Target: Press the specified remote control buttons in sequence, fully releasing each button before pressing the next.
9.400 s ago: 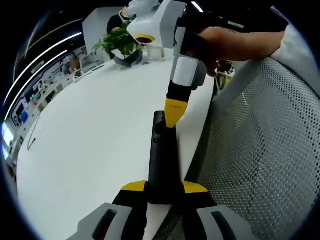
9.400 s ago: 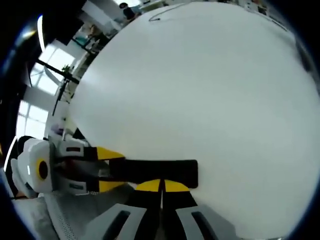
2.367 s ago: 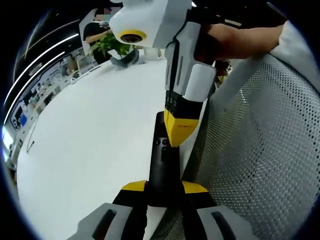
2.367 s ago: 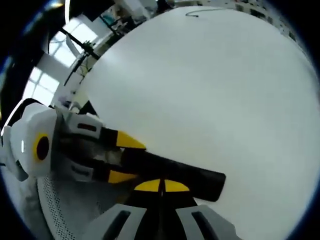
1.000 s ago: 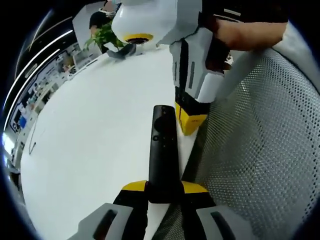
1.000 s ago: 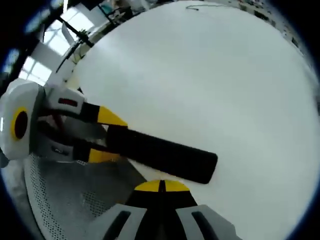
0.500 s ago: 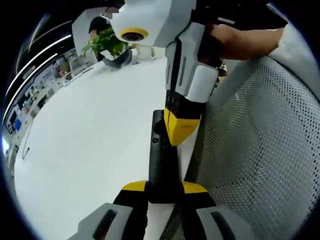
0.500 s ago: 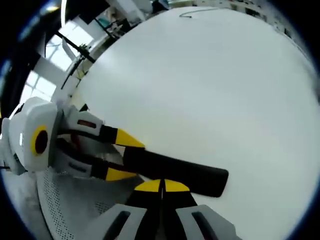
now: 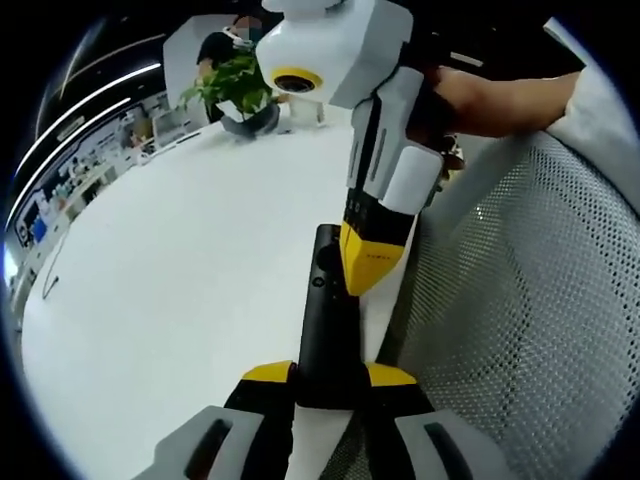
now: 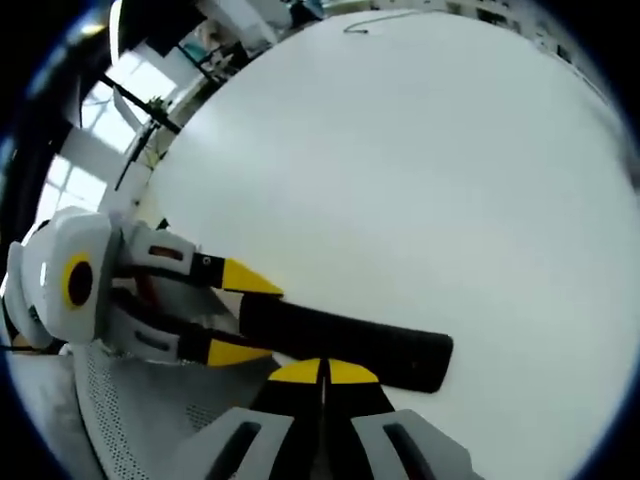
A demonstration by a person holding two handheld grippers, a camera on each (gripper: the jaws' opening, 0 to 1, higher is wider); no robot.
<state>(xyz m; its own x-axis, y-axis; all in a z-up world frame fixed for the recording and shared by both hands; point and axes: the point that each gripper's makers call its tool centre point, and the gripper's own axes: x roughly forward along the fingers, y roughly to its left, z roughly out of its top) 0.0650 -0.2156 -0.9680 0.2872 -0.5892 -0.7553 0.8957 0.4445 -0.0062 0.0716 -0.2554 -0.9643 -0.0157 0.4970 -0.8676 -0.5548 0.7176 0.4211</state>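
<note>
Left gripper (image 9: 328, 372) pinches the near end of the black remote (image 9: 328, 320), held over the white table (image 9: 170, 270) edge. Right gripper (image 9: 372, 282), tips pressed together, sits on the remote's button area. A press looks underway; place in sequence: cannot tell.

Remote control (image 9: 325, 320): matt black plastic, smooth, faint sheen along its edge; buttons seen as small glossy dots. Surface (image 9: 180, 260): white, smooth, semi-matt, soft light reflected. Left hand-held gripper (image 9: 329, 375): yellow plastic tips, matt black and grey moulded plastic behind. Right hand-held gripper (image 9: 371, 268): glossy white plastic shell, matt black panels, yellow plastic tip. Chair back (image 9: 520, 330): grey perforated mesh, rough-looking weave. Plant (image 9: 232, 80): green leaves noted; material of its pot cannot be judged.
</note>
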